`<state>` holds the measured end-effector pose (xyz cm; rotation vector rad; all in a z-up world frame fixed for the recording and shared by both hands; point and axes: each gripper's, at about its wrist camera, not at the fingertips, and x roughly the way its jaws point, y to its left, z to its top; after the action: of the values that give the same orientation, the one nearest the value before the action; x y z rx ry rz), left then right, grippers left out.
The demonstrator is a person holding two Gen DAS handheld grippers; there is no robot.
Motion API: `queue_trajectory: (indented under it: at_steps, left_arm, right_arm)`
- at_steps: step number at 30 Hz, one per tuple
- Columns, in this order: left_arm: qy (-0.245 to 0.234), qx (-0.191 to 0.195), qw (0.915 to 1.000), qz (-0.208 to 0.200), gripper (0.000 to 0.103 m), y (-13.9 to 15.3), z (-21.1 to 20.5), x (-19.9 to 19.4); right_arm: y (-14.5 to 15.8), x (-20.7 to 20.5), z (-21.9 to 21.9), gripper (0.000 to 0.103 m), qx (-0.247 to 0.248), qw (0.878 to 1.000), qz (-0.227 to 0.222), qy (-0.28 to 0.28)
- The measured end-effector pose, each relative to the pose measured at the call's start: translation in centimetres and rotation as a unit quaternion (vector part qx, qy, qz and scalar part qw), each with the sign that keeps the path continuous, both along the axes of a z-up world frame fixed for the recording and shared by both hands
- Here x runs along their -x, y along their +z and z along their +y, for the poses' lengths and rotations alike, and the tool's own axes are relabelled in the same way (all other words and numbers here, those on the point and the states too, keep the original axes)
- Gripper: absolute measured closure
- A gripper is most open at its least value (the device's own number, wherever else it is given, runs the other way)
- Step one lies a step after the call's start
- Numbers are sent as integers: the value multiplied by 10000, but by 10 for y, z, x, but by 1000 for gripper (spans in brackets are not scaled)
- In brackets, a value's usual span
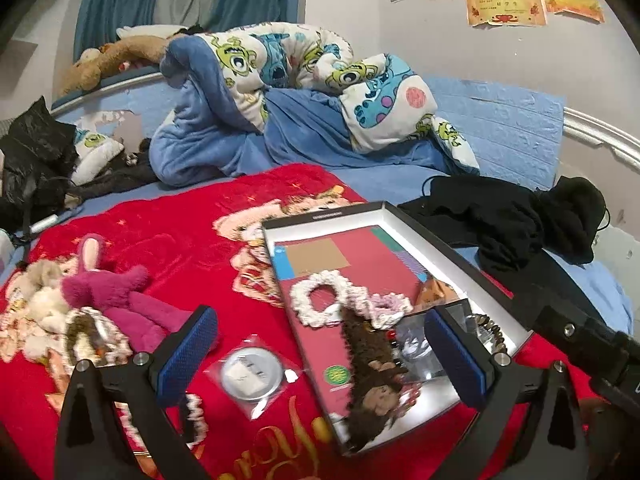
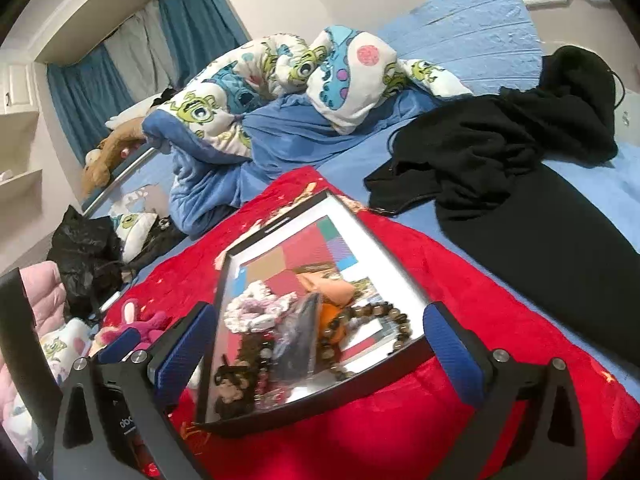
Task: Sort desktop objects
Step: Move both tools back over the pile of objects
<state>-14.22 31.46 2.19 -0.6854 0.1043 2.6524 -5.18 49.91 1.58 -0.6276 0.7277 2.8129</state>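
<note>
A shallow black-rimmed box (image 1: 404,216) lies on a red blanket (image 1: 168,216) on the bed. Inside it: a white scrunchie (image 1: 316,296), a brown monkey toy (image 1: 372,364), a bead bracelet (image 2: 360,320). Sorting seems partly done: left of the box, a round tin (image 1: 250,374) and pink plush (image 1: 116,284) remain. Left tongs (image 1: 320,356) and right tongs (image 2: 316,356) are spread wide, empty.

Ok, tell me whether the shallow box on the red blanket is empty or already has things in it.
Not empty. The box holds a white scrunchie, a brown monkey toy and a bead bracelet, all lying inside its rim.
</note>
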Motion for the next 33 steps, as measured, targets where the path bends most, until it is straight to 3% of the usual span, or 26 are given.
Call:
queue_trajectory:
  at_steps: [6, 12, 22, 26, 33]
  left_arm:
    - [233, 159, 9995, 114, 0, 5, -43, -10]
    - [640, 302, 9971, 266, 0, 11, -115, -27]
    - [1545, 273, 9858, 593, 0, 31, -245, -73]
    - [1831, 500, 9792, 721, 0, 34, -271, -94]
    - [2127, 302, 9735, 785, 0, 34, -295, -131]
  right_arm:
    - [11, 5, -35, 0, -143, 9993, 147, 303]
    - [17, 15, -88, 0, -273, 9967, 144, 754]
    - [38, 19, -220, 0, -1077, 9827, 363, 1463]
    - [41, 12, -269, 0, -1521, 9752, 572, 1503]
    - [47, -8, -295, 0, -1825, 9717, 679, 1335]
